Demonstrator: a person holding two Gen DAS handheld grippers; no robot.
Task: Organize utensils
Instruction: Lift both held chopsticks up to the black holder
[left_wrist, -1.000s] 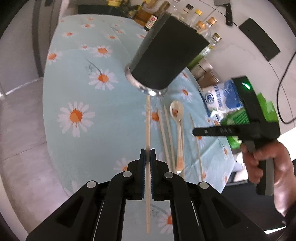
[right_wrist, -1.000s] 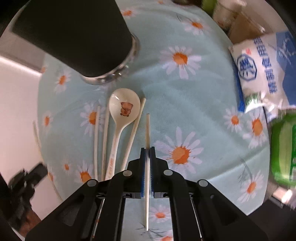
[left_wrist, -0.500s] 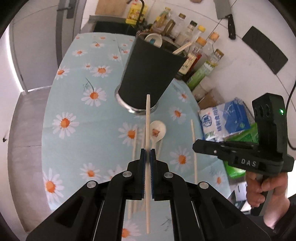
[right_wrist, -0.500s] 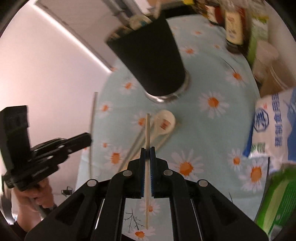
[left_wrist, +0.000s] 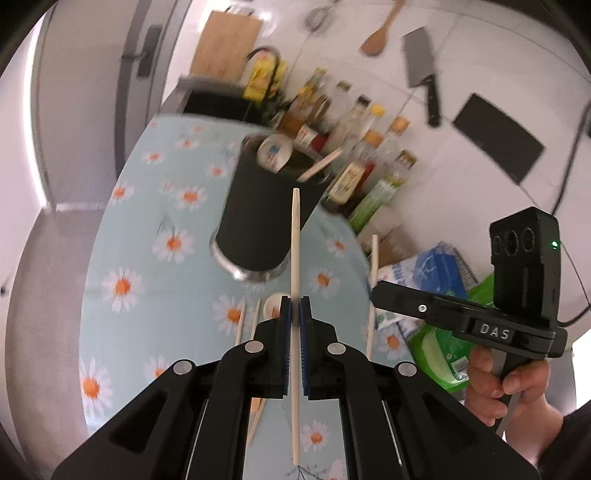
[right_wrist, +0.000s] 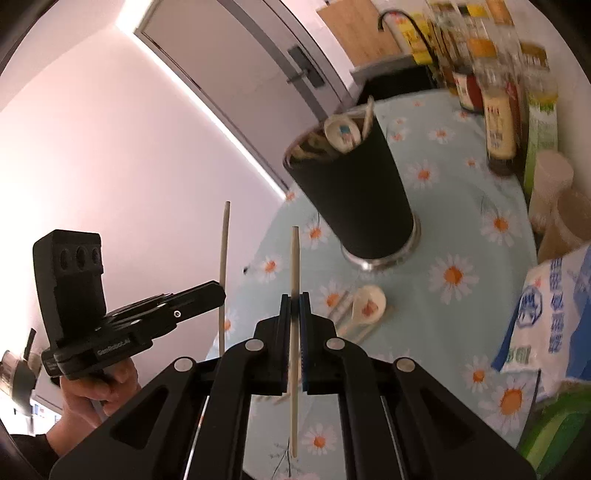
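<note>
Pale wood: each gripper is clamped on one chopstick. The left gripper (left_wrist: 294, 310) pinches its left chopstick (left_wrist: 295, 243) near mid-length, the stick running straight along the fingers, its tip showing against the black cup (left_wrist: 266, 218). The right gripper (right_wrist: 294, 308) pinches the right chopstick (right_wrist: 294, 266) the same way; the cup stands ahead and to its right, apart from both tips. Both sticks are thin, plain and light tan. A white spoon (right_wrist: 365, 306) and more chopsticks (right_wrist: 341, 306) lie on the daisy cloth (right_wrist: 454, 206) below. The cup holds another spoon (right_wrist: 341, 133).
</note>
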